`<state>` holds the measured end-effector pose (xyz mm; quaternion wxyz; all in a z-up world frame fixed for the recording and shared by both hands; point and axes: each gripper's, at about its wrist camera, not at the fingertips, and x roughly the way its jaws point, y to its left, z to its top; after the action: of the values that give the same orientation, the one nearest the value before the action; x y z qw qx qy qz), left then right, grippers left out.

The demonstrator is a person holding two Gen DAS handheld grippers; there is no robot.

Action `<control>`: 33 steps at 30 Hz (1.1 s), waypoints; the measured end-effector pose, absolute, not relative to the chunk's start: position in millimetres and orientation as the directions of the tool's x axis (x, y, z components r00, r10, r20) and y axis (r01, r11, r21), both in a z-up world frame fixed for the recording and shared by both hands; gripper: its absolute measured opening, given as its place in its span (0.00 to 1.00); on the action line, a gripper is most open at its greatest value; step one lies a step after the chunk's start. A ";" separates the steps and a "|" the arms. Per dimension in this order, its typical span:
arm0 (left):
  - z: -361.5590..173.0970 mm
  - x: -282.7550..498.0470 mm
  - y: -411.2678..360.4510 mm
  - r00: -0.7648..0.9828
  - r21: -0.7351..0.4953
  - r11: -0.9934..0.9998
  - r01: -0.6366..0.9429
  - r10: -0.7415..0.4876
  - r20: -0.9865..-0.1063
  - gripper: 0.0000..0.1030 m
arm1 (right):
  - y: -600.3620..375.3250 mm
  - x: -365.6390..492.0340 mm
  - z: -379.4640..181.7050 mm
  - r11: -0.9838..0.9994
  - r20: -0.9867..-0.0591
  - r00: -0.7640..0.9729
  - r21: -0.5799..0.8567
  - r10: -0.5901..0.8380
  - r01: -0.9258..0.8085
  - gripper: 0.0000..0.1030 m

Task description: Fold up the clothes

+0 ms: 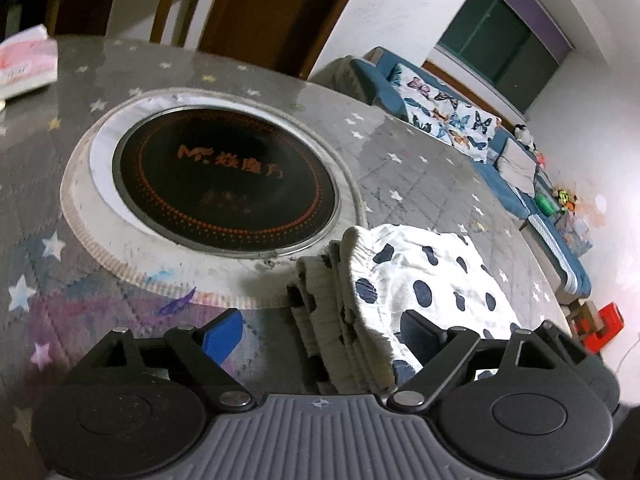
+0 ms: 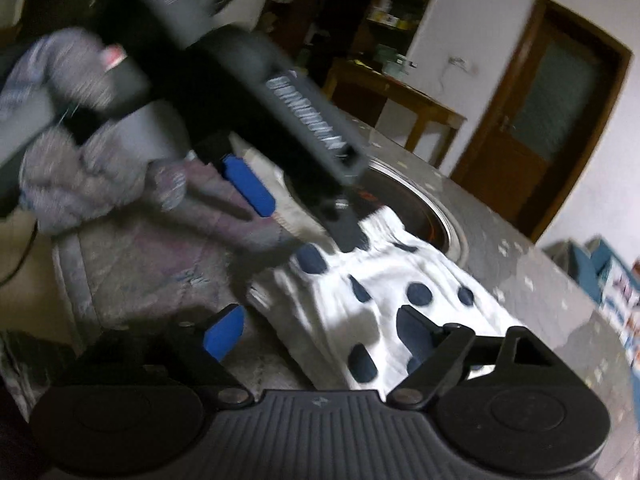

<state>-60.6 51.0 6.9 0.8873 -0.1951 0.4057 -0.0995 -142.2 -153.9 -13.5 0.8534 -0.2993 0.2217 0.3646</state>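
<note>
A folded white garment with navy spots (image 1: pixel 420 276) lies on the grey starred tablecloth (image 1: pixel 420 184), its stacked ribbed edges toward the hob. My left gripper (image 1: pixel 320 336) stands open around the garment's near edge, the blue pad (image 1: pixel 222 338) over bare cloth and the other finger above the fabric. In the right wrist view the garment (image 2: pixel 380 288) lies ahead. My right gripper (image 2: pixel 320 336) is open, one finger over the garment and the blue pad (image 2: pixel 224 332) beside it. The left gripper (image 2: pixel 296 208) shows there at the garment's far edge, held by a gloved hand (image 2: pixel 80 160).
A round black hob with orange markings (image 1: pixel 224 176) sits in the table's middle inside a white ring. A pink-and-white packet (image 1: pixel 24 60) lies at the far left. Beyond the table are a blue sofa with a butterfly cover (image 1: pixel 452 116), a wooden door (image 2: pixel 540 140) and a wooden side table (image 2: pixel 400 92).
</note>
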 end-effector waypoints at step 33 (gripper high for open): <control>-19.2 -49.8 52.4 0.560 -0.766 0.596 -0.241 -0.560 -0.611 0.88 | -166.2 -141.0 12.2 0.605 -0.534 0.667 -0.322 0.519 -0.728 0.25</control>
<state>-49.8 52.4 -19.2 0.7671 -0.4375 0.4575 -0.1041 -141.0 -166.2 12.2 0.8737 -0.2649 0.1974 0.3570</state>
